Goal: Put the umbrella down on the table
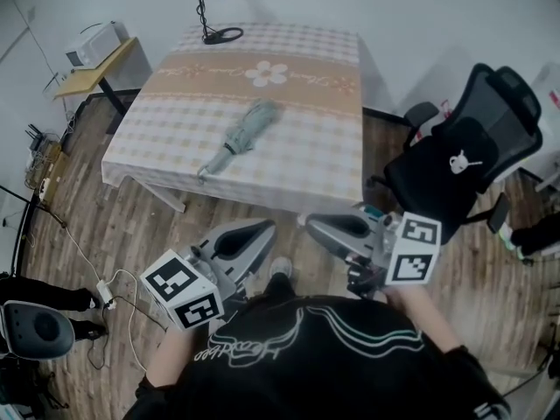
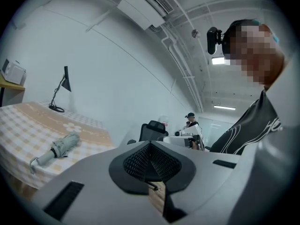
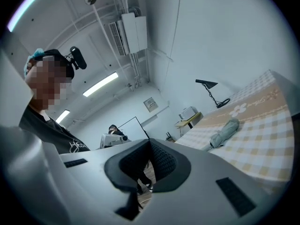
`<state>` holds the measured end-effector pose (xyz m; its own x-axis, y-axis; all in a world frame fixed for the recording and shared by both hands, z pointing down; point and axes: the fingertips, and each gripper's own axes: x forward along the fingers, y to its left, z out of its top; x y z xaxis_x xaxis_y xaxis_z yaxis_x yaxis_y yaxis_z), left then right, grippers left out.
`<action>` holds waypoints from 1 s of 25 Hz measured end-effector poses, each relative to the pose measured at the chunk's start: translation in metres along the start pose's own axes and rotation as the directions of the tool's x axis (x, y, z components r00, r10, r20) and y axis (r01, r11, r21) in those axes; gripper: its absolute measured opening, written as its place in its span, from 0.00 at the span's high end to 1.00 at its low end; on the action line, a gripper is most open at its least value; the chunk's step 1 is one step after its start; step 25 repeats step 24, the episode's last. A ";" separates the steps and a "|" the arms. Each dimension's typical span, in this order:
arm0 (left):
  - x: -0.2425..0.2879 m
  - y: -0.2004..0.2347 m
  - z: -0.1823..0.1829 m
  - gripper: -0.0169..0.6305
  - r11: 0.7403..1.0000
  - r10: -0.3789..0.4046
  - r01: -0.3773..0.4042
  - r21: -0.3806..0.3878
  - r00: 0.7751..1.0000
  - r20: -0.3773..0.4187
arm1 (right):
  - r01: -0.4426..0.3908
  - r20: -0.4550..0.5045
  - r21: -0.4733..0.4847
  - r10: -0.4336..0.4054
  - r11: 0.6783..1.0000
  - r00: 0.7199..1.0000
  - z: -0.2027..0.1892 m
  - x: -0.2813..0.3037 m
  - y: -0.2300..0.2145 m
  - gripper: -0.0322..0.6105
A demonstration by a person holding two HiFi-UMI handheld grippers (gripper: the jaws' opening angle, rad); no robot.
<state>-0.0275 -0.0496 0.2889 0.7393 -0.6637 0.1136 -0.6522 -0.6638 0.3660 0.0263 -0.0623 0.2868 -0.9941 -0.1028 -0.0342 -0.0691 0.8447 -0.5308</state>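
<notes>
1. Well ahead of both grippers, across a strip of wooden floor, the folded grey-green fabric umbrella (image 1: pixel 241 136) lies flat on the table (image 1: pixel 324 164); it rests near the middle of the checked pink-and-cream cloth, thin handle end toward the near edge; nothing touches it.
2. Judged from that, the putting-down looks done; the step in hand is simply to stand clear.
3. To do that well, keep both tools off the hanging cloth edge so nothing drags the umbrella; keep the jaws closed; avoid swinging toward the black mesh office chair (image 1: pixel 464 160) just right of the right-hand tool.
4. Left gripper (image 1: pixel 265 227): jaws pressed together, ribbed black pads meeting, nothing between them.
5. Right gripper (image 1: pixel 308 220): jaws likewise closed and empty.
6. Pose: both are held close before the person's dark-shirted chest, roughly level, short of the table's near edge; the tips angle in toward each other with a gap between; the marker cubes sit at the outer, nearer ends.
7. Farthest from the grippers, a black desk lamp (image 1: pixel 210 7) stands at the table's far-left corner.
</notes>
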 end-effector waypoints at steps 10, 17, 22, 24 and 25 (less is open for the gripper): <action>-0.012 -0.020 0.015 0.98 1.000 -0.004 0.004 0.006 1.000 0.013 | 0.000 -0.025 -0.032 -0.001 0.999 1.000 0.009 -0.002 0.025 0.93; -0.020 -0.022 -0.005 0.98 1.000 0.020 -0.020 0.008 0.999 0.031 | -0.009 -0.040 -0.037 0.008 0.999 0.999 -0.018 -0.004 0.028 0.93; -0.022 -0.019 -0.004 0.98 1.000 0.026 -0.026 0.006 0.999 0.039 | -0.020 -0.049 -0.046 0.018 0.999 0.999 -0.017 -0.002 0.028 0.93; -0.021 -0.019 0.002 0.98 1.000 0.025 -0.026 0.010 0.999 0.039 | -0.019 -0.053 -0.047 0.017 0.999 0.998 -0.012 -0.001 0.028 0.93; -0.021 -0.019 0.002 0.98 1.000 0.025 -0.026 0.010 0.999 0.039 | -0.019 -0.053 -0.047 0.017 0.999 0.998 -0.012 -0.001 0.028 0.93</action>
